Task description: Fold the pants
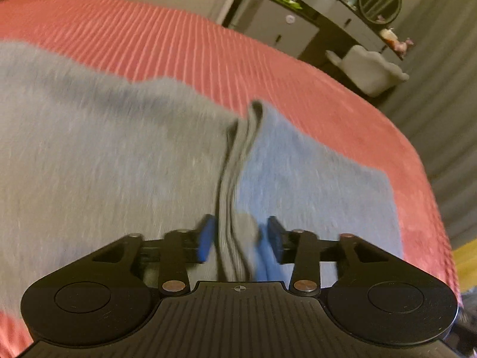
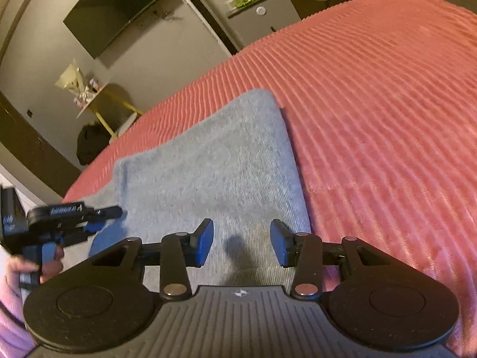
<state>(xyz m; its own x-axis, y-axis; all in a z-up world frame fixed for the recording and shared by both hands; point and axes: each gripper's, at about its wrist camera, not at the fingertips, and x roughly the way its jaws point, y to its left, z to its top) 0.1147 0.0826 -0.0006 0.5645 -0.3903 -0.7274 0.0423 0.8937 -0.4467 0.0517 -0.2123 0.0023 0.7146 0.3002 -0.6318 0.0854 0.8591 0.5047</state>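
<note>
- The pants (image 1: 104, 155) were smeared by motion blur in the left wrist view and ran off its left edge.
- Small bottles on the dresser (image 1: 328, 6) were too small to identify.
- A hand (image 2: 18, 268) was cut off by the right wrist view's left edge.

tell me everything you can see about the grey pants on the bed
The grey pants look like soft knit, folded flat into a rough rectangle on the ribbed pink bedspread. A raised, layered ribbed edge stands up between the open pads of the left gripper. The right gripper hovers open over the near end.
</note>
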